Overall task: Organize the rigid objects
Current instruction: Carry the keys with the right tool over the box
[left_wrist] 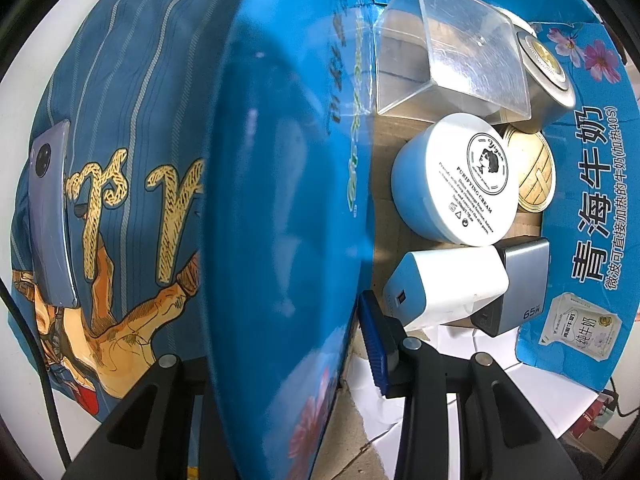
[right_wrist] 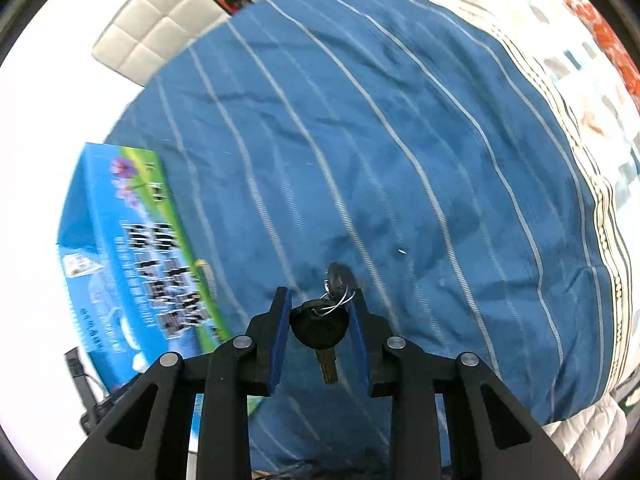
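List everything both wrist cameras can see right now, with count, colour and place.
milk carton box: one, blue, on the bed, flap clamped by left gripper
cream jar: one, white and blue, in box
clear case: one, transparent, in box
chargers: two, white and grey, in box
bamboo steamer: one, tan, in box
round tin: one, silver-gold, in box
phone: one, lilac, on bedspread
bedspread: one, blue striped
key: one, black head, in right gripper
left gripper: shut on box flap
right gripper: shut on key
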Motion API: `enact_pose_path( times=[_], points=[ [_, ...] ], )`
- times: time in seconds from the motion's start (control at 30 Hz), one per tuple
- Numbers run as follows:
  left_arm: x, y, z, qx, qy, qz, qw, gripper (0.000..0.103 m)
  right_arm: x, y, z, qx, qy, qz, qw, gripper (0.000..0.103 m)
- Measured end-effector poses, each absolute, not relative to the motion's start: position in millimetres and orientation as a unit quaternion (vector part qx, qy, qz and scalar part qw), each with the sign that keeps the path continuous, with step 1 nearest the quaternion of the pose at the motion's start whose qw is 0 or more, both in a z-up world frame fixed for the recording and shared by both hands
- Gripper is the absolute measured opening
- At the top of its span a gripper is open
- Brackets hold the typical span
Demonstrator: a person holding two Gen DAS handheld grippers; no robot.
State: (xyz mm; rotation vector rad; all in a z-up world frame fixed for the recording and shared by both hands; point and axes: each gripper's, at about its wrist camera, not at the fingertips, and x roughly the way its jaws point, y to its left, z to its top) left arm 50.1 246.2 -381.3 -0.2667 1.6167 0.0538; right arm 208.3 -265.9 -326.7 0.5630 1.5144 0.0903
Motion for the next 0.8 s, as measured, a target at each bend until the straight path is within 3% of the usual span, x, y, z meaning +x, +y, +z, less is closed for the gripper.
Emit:
enact_pose_path(
  times=[0.47, 0.8],
  points=[
    [49.9, 246.3, -381.3, -0.12, 0.72, 0.024, 0.683, 0.034, 236.3, -194.4, -190.9, 0.248, 0.621, 0.177, 0.722, 0.031],
    [49.5, 246.4, -381.1, -0.121, 0.721, 0.025, 0.682, 0.034, 211.2, -112.4, -173.9, 0.159, 0.641, 0.215, 0.719, 0.031]
  ],
)
